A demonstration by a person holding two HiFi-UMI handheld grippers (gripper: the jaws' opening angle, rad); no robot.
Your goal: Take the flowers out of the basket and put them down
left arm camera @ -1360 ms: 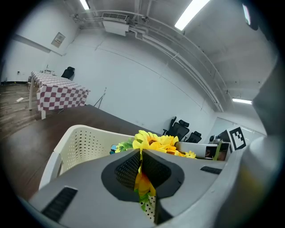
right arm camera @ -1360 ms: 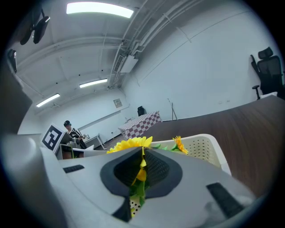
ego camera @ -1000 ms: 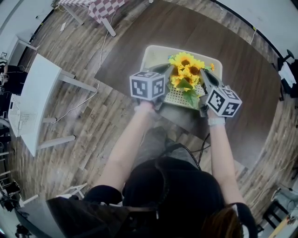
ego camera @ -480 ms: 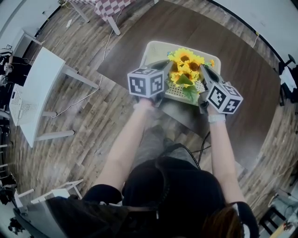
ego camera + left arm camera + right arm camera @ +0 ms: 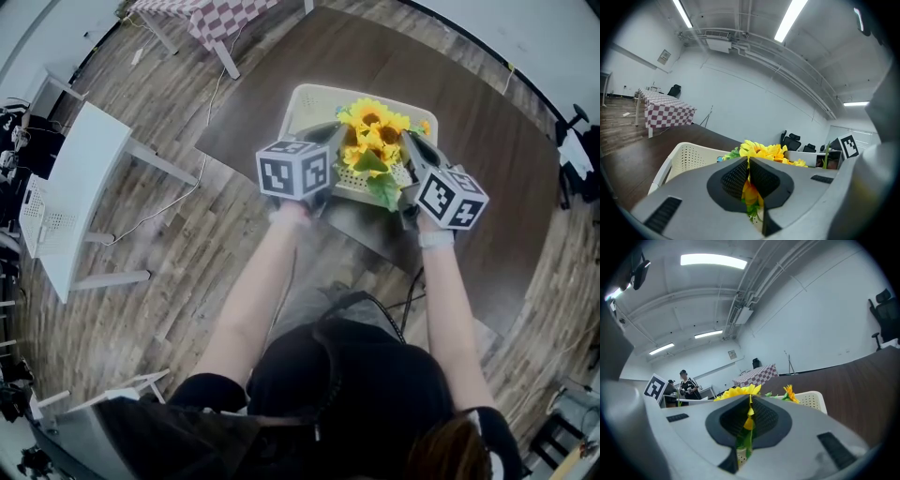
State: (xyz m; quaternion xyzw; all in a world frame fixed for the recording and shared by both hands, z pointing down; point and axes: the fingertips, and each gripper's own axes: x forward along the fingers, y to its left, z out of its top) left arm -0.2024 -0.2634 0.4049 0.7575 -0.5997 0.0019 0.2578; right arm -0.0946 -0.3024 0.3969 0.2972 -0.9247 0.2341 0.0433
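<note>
A bunch of yellow sunflowers (image 5: 375, 141) with green leaves stands in a white perforated basket (image 5: 305, 108) on a dark brown table (image 5: 469, 122). My left gripper (image 5: 337, 141) reaches into the bunch from the left and my right gripper (image 5: 411, 148) from the right. Both are shut. In the left gripper view the flowers (image 5: 761, 151) rise just past the left gripper (image 5: 748, 161), with petals and green in its narrow slit. In the right gripper view the right gripper (image 5: 750, 401) has a yellow petal and a green stem in its slit. The basket wall (image 5: 689, 159) (image 5: 813, 399) lies beyond.
A white table (image 5: 80, 178) stands on the wooden floor at the left, with a cable (image 5: 197, 159) running past it. A table with a checked cloth (image 5: 220, 14) is at the back. Office chairs (image 5: 792, 140) and a standing person (image 5: 686, 383) are far off.
Both grippers have risen a little together with the sunflowers between them. Their jaws stay shut.
</note>
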